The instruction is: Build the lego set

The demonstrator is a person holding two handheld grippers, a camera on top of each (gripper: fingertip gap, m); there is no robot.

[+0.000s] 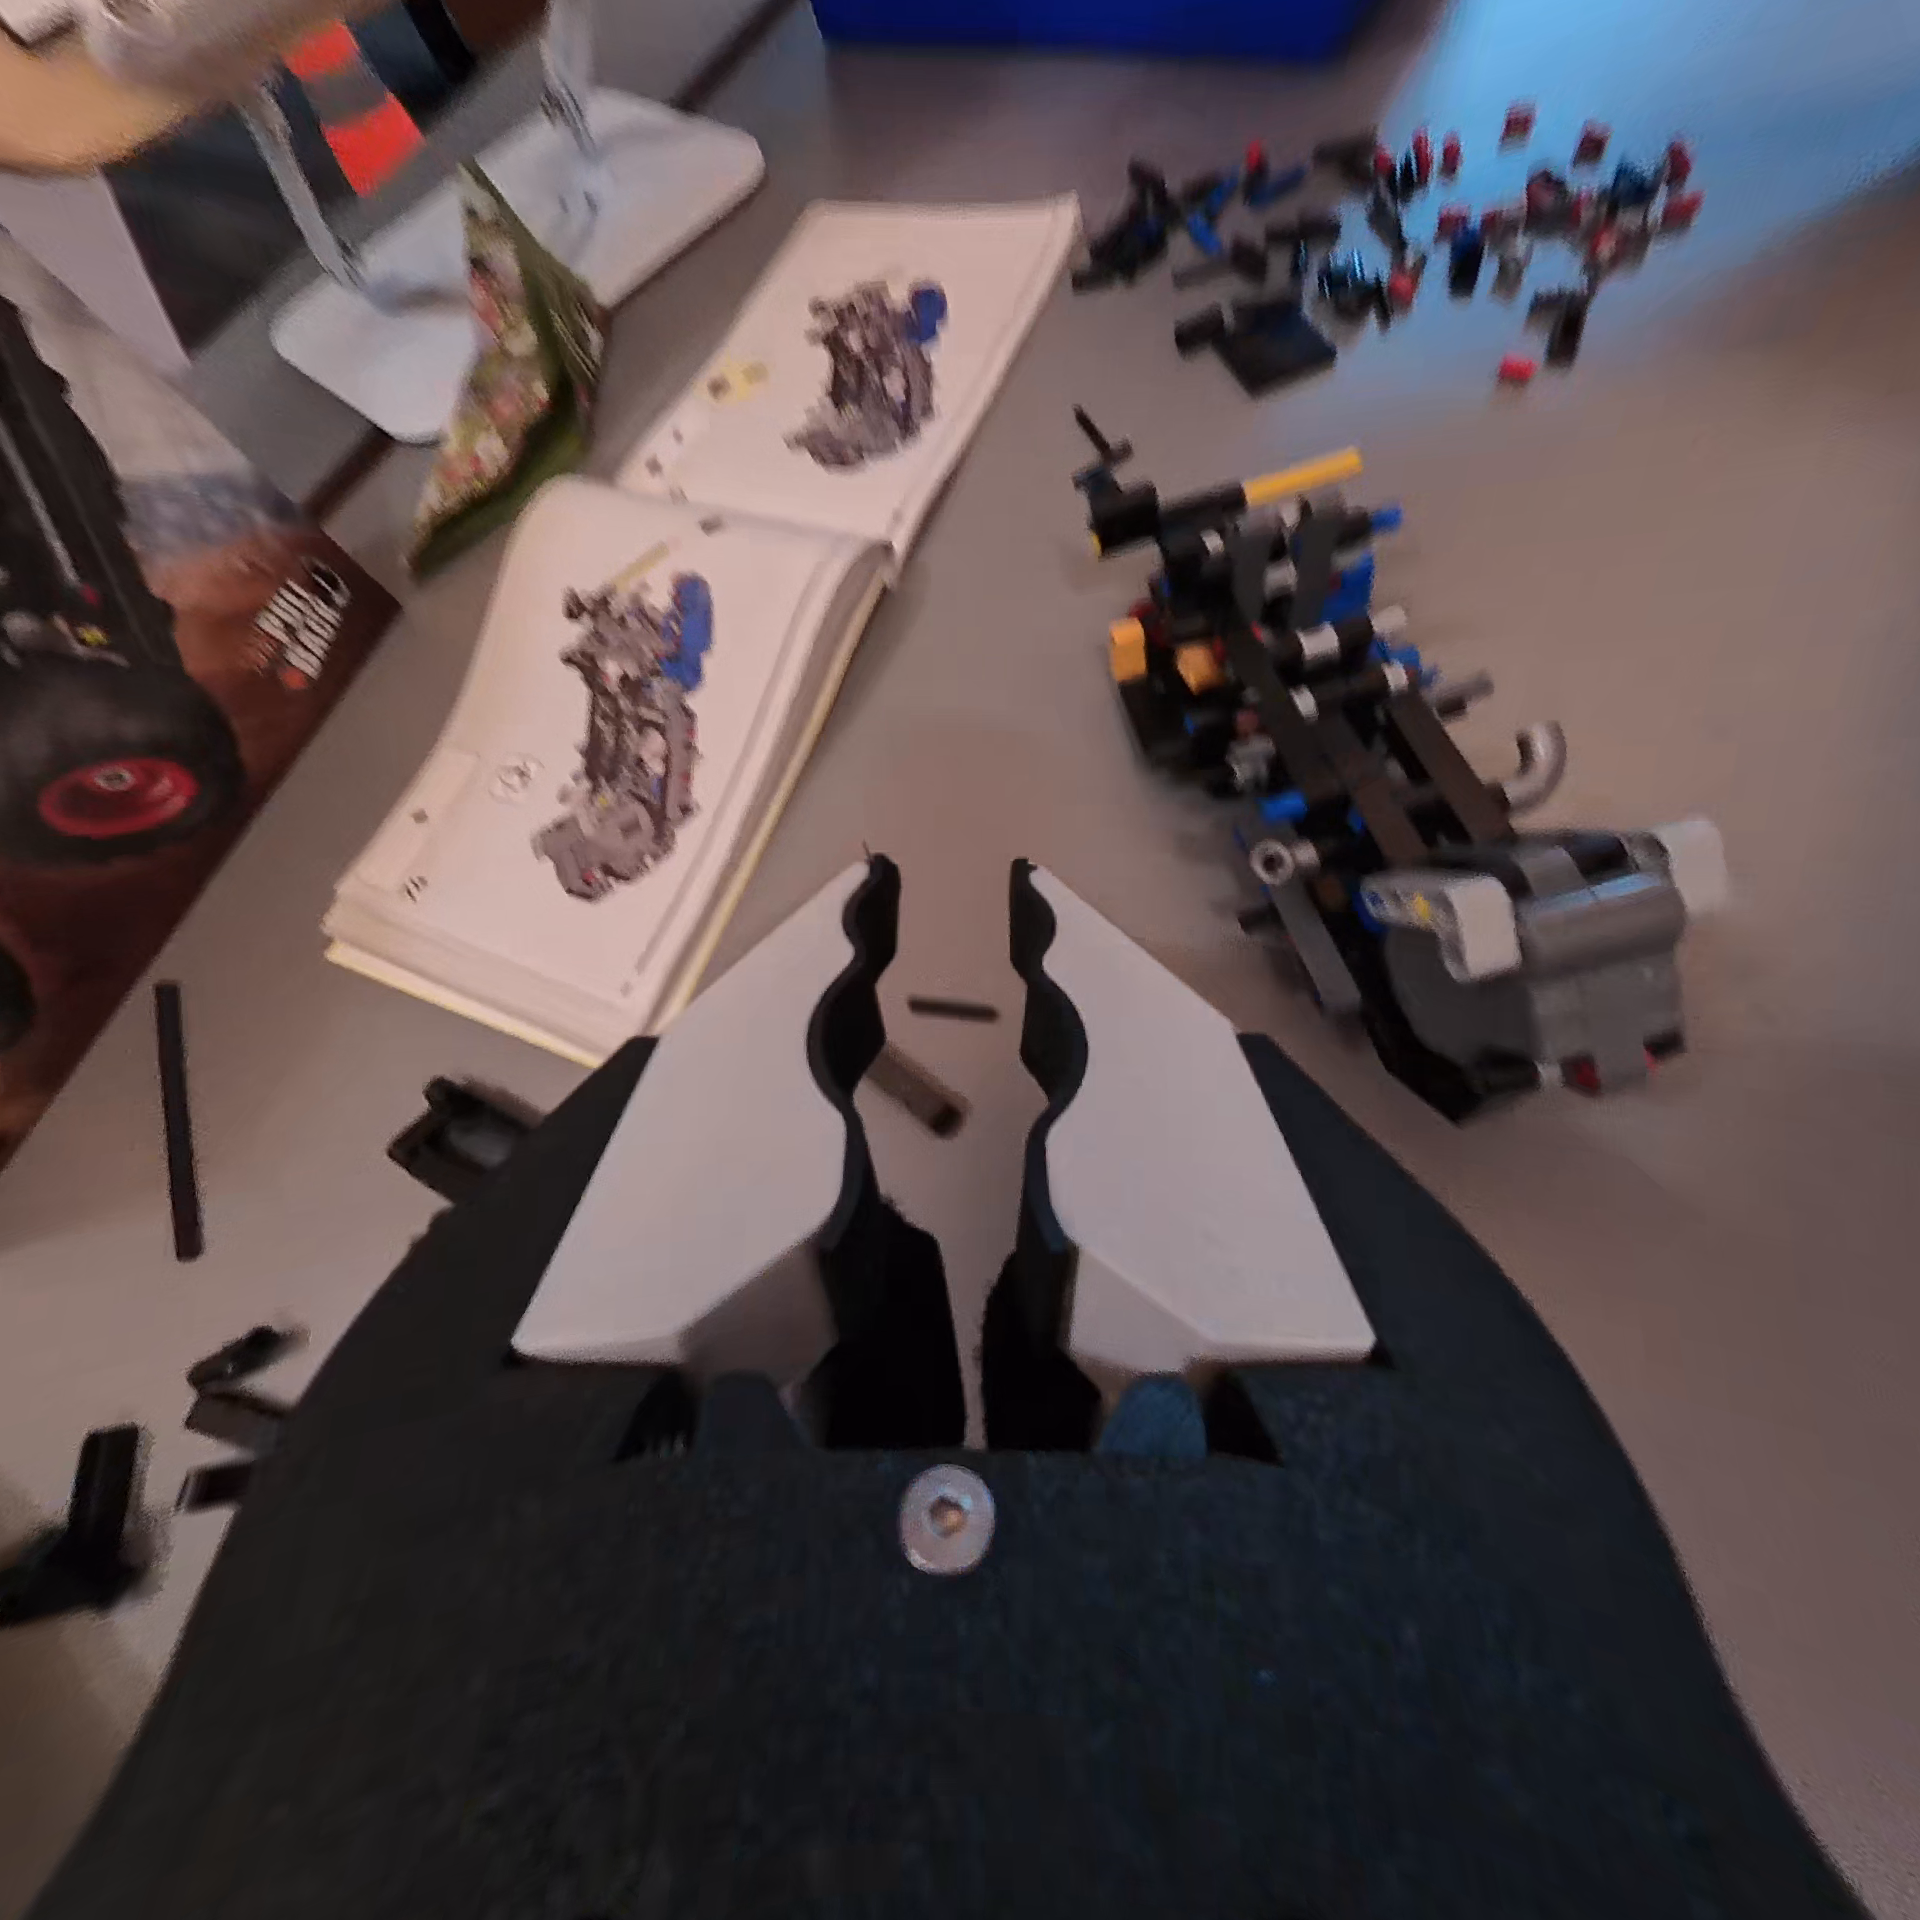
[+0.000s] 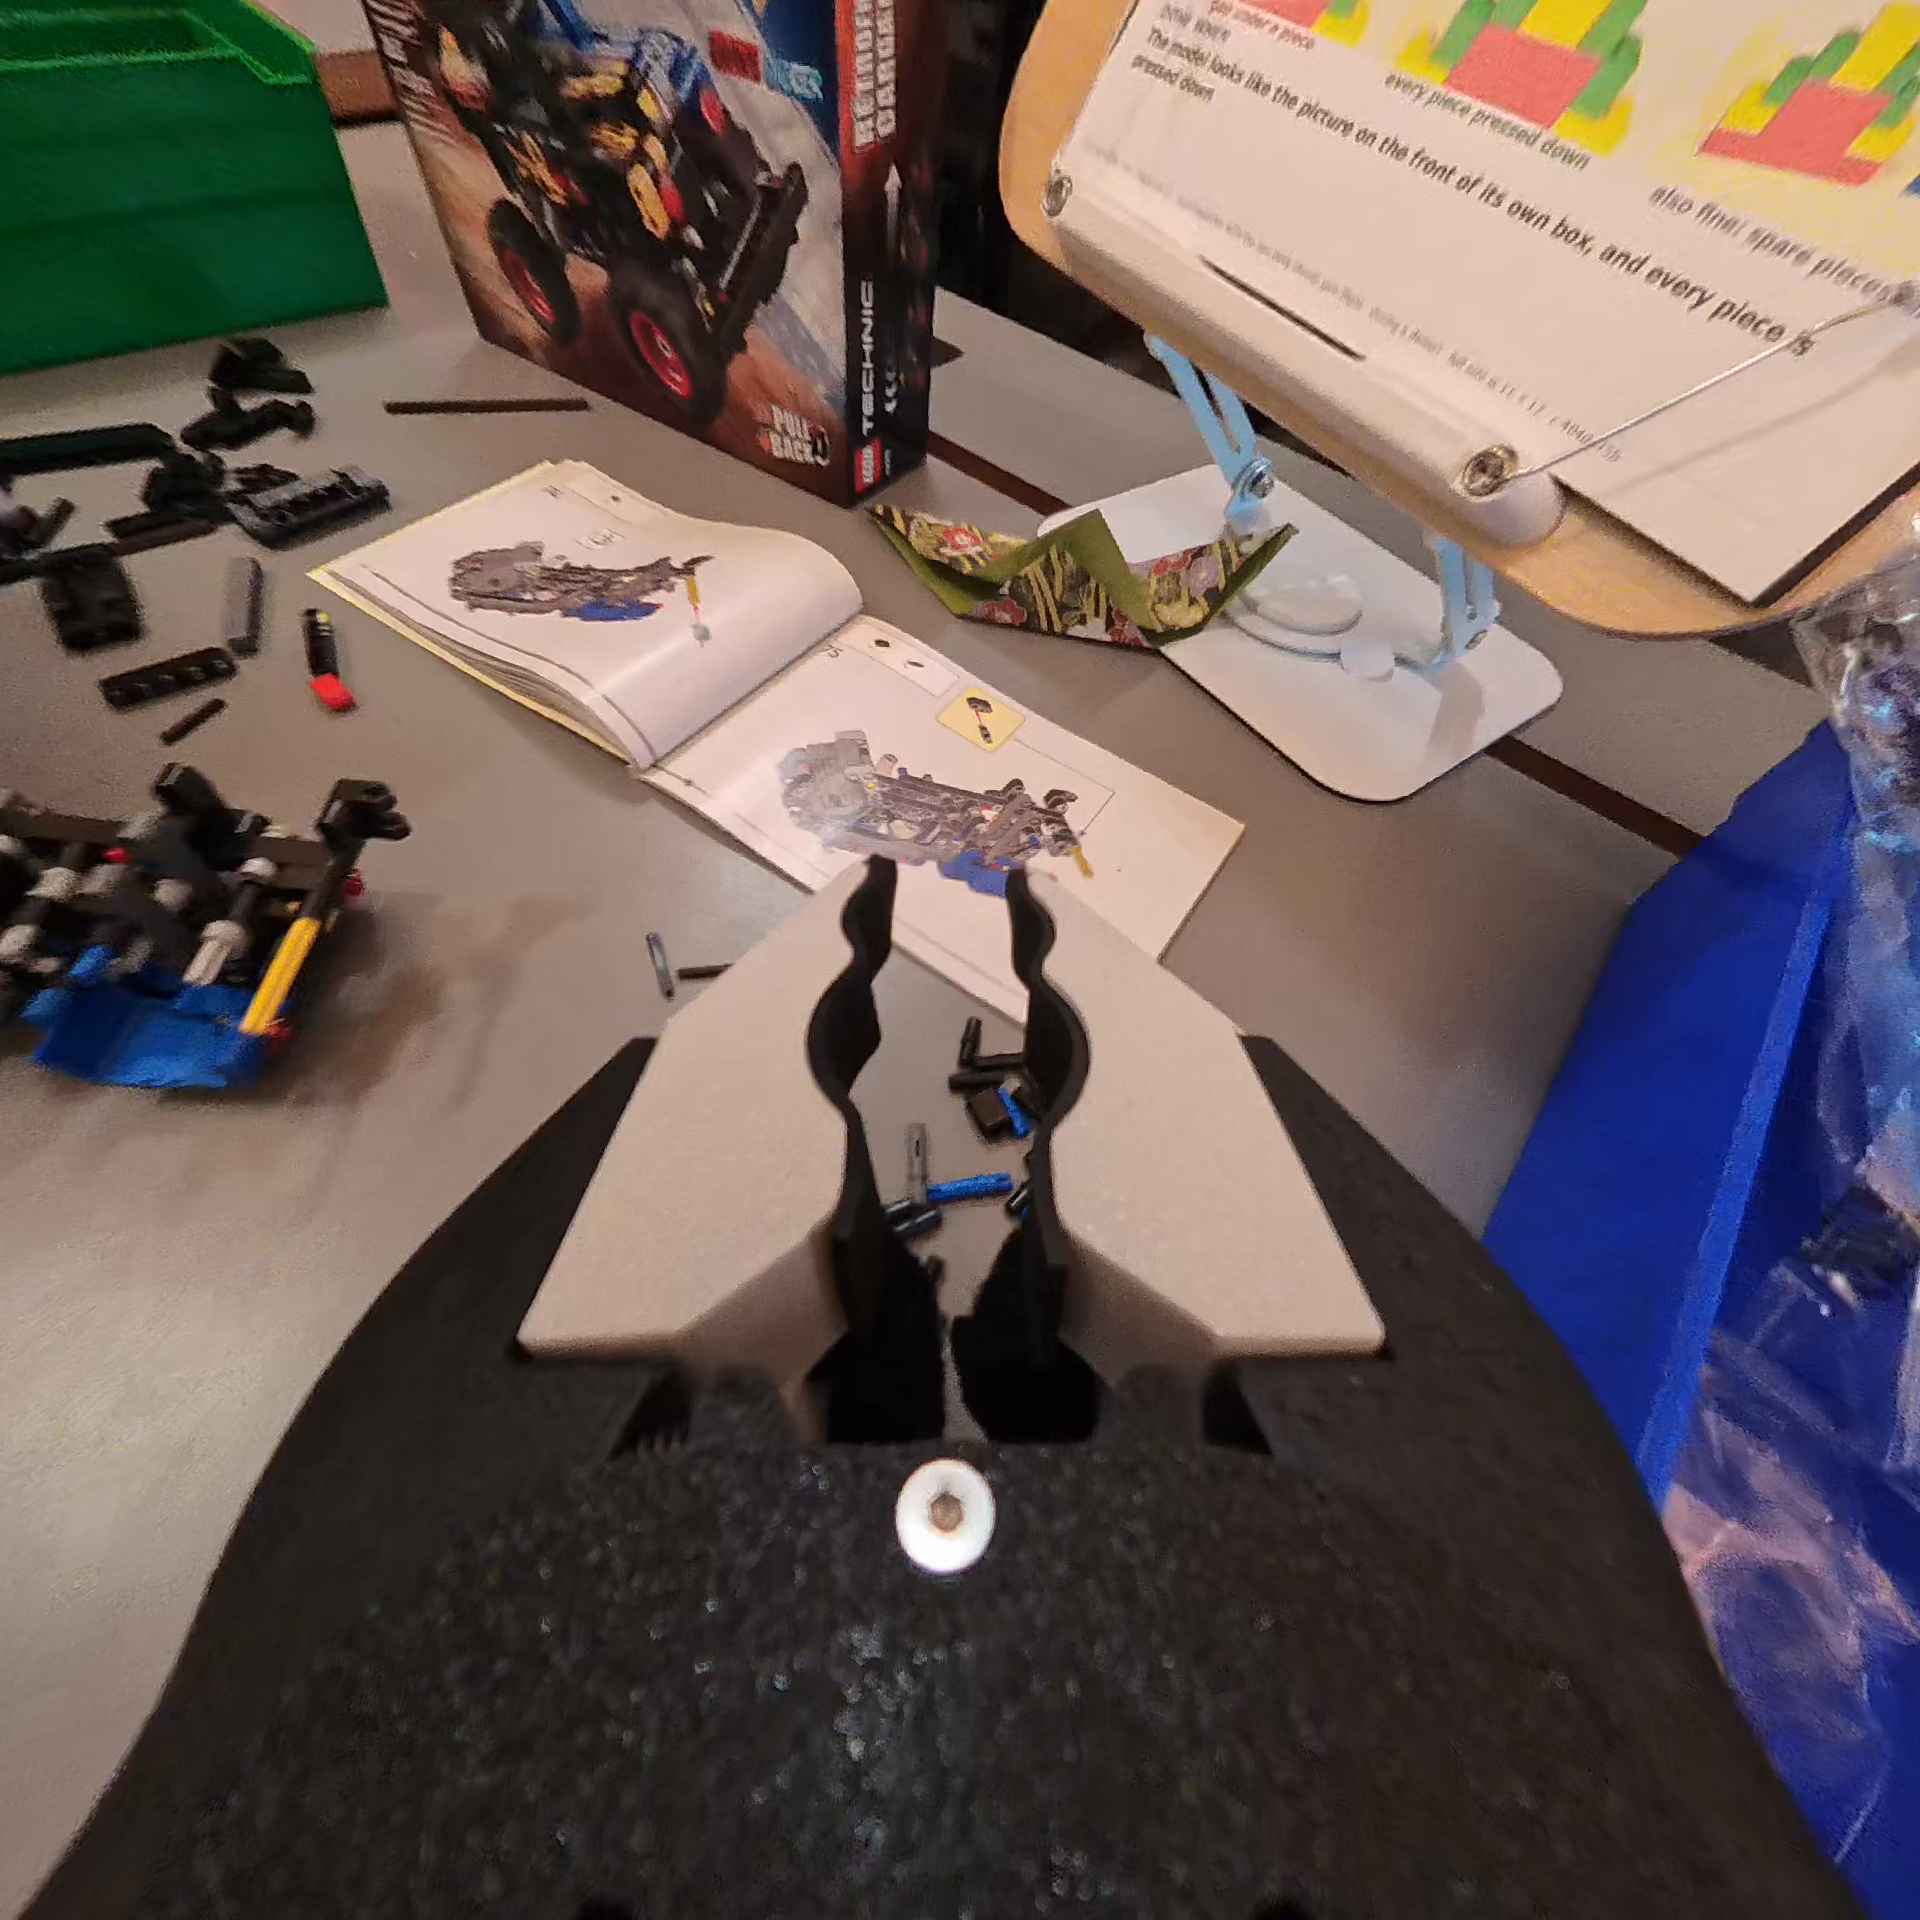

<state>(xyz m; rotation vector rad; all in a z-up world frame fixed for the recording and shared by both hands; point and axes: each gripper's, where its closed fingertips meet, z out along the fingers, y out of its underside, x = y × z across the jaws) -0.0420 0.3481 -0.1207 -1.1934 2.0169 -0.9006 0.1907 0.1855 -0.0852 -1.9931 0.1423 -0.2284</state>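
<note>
The part-built lego vehicle chassis (image 1: pixel 1382 769), black, grey and blue with a yellow axle, lies on the grey table to the right of my left gripper (image 1: pixel 951 868). That gripper is open and empty above a short black pin (image 1: pixel 951 1008) and a dark tube piece (image 1: pixel 920 1091). In the right wrist view the chassis (image 2: pixel 177 935) lies at the left. My right gripper (image 2: pixel 945 873) is open and empty above small black and blue pins (image 2: pixel 966 1143), its tips over the open instruction booklet (image 2: pixel 727 675).
The booklet (image 1: pixel 675 675) lies left of the chassis. Loose parts are scattered far right (image 1: pixel 1455 239) and near left (image 1: pixel 177 1122). The set's box (image 2: pixel 675 229), a green bin (image 2: pixel 156 177), a stand holding a sheet (image 2: pixel 1455 208), folded patterned paper (image 2: pixel 1070 582) and a blue bag (image 2: pixel 1714 1143) ring the table. Left tips to right tips: about 30 cm. The short black pin (image 1: pixel 951 1008) lies some 7 cm from my left tips, 30 cm from my right tips. Look for it in the right wrist view (image 2: pixel 201 724) too.
</note>
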